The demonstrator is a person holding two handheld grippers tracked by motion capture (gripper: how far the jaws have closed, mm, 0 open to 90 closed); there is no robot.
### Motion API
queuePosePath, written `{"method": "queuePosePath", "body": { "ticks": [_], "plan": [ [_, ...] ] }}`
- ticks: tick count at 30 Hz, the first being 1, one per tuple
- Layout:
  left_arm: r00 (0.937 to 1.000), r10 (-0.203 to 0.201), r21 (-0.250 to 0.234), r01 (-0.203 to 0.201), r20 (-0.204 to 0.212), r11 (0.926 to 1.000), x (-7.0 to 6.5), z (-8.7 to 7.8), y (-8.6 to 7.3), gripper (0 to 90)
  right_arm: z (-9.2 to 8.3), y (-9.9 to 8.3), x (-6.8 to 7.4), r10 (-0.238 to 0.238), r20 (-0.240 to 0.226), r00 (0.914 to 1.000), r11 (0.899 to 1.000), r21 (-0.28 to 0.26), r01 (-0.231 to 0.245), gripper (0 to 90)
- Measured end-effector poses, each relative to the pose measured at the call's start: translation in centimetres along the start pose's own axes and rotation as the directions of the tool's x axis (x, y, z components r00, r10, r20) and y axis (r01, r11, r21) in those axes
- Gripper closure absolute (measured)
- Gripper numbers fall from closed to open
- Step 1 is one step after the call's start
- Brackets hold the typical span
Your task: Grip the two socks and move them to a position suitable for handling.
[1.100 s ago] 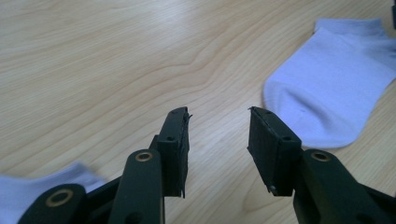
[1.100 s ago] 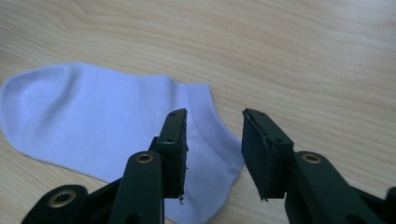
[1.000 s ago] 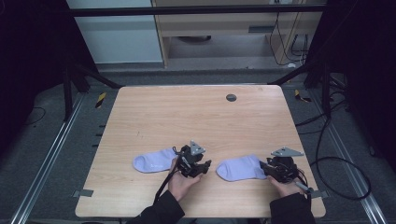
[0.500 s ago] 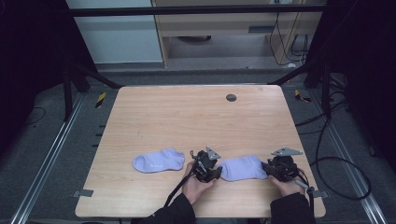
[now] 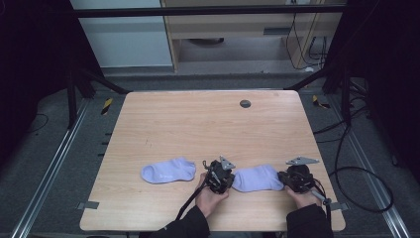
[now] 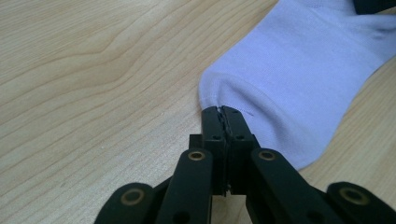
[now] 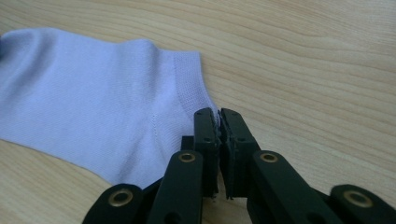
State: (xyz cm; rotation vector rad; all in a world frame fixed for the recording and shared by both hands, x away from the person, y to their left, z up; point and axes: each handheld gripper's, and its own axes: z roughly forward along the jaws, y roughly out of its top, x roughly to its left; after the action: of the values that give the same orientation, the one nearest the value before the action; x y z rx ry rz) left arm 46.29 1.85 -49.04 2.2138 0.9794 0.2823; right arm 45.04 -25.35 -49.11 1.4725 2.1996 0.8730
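Observation:
Two lavender socks lie flat near the front of the wooden table. The right sock is stretched between both grippers. My left gripper is at its left end. In the left gripper view the jaws have just been closing, and the left gripper now pinches the rounded edge of the sock. My right gripper is at the other end. Its jaws have also just been closing, and the right gripper now nips the ribbed cuff corner of the sock. The left sock lies apart, untouched.
A small dark round grommet sits in the tabletop near the far edge. Cables trail from the grippers, one running off the table's right side over the floor. Dark frame posts and a cabinet stand beyond the table.
My left gripper has moved right, away from the left sock, to the right sock's left end. Both grippers' jaws have closed on that sock. The right hand stayed put.

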Motion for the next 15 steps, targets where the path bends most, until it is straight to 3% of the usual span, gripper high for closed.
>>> {"method": "queuePosePath", "body": {
  "ticks": [7,15],
  "plan": [
    [0.9998,0.005,-0.029,-0.004,0.019,0.9996,0.8,-2.2,-0.1,89.0,-1.8,0.6,1.2,-0.009,-0.042,0.9991,0.998,-0.06,0.007,86.8],
    [0.9993,0.022,-0.045,-0.02,0.031,0.9988,2.3,-5.7,-1.0,89.1,-3.4,1.7,4.5,-0.066,-0.085,0.9942,0.993,-0.106,0.057,86.8]
  ]
}}
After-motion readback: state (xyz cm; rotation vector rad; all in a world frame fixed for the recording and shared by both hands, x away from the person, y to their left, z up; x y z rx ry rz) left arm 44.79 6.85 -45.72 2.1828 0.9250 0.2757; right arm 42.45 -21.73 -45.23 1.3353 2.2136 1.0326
